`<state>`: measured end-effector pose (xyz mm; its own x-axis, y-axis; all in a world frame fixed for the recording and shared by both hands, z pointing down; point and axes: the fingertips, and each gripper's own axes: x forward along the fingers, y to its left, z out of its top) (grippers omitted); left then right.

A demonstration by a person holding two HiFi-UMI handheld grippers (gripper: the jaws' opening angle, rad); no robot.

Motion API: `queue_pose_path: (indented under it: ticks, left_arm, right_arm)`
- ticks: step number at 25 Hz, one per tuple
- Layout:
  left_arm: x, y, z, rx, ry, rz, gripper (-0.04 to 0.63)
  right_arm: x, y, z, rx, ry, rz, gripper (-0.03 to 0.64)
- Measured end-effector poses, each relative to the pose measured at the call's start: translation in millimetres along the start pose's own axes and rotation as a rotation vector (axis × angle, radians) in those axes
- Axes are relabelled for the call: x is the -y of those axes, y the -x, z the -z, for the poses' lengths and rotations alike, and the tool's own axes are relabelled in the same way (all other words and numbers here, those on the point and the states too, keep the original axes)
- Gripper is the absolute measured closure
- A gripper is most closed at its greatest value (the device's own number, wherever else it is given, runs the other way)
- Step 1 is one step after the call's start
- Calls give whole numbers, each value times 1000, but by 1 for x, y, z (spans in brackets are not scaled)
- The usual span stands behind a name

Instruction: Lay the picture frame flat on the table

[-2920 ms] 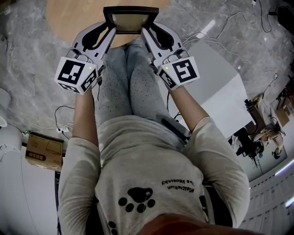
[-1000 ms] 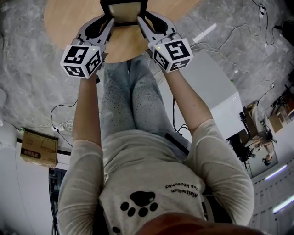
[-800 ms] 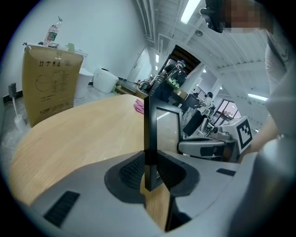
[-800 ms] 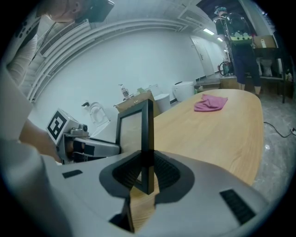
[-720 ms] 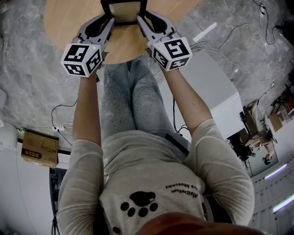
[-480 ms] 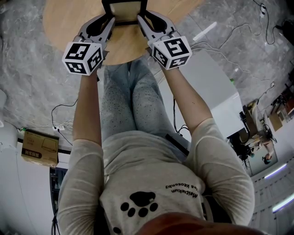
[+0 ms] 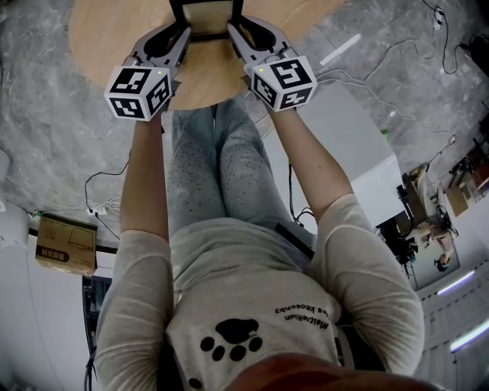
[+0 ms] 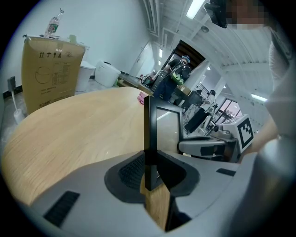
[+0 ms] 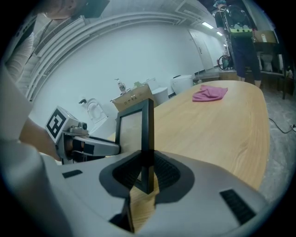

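Observation:
A black picture frame point(image 7: 206, 11) with a pale panel is held over the round wooden table point(image 7: 99, 30) at the top of the head view. My left gripper point(image 7: 180, 32) is shut on its left side and my right gripper point(image 7: 234, 32) on its right side. In the left gripper view the frame's edge point(image 8: 147, 134) stands upright between the dark pads of that gripper point(image 8: 149, 178), with the right gripper point(image 8: 203, 148) beyond it. The right gripper view shows the frame point(image 9: 147, 134) clamped in its jaws point(image 9: 145, 178), the left gripper point(image 9: 88, 146) behind. The frame's lower edge is hidden.
A pink cloth point(image 9: 210, 92) lies on the far part of the table point(image 9: 222, 134). A tall cardboard box point(image 8: 51, 69) stands past the table's edge. By the person's legs sit a white cabinet point(image 7: 351, 137), a small carton point(image 7: 69, 244) and floor cables.
Both grippers and the frame have shifted toward the top of the head view, from the table's near edge further over the tabletop. Both grips stay unchanged.

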<state>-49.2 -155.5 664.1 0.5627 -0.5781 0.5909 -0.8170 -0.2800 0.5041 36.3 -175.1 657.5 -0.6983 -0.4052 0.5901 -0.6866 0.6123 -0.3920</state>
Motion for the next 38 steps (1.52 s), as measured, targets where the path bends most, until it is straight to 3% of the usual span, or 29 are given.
queue_pose_path:
  ticks: [15,38]
  left_arm:
    - [-7,-19,3,-30,18,-3,509]
    - [-24,-31,6,-64,121,-57,502]
  right_arm:
    - [20,-14,9,-45,-31,3,526]
    - [30,-32,12,-111,-152,35,525]
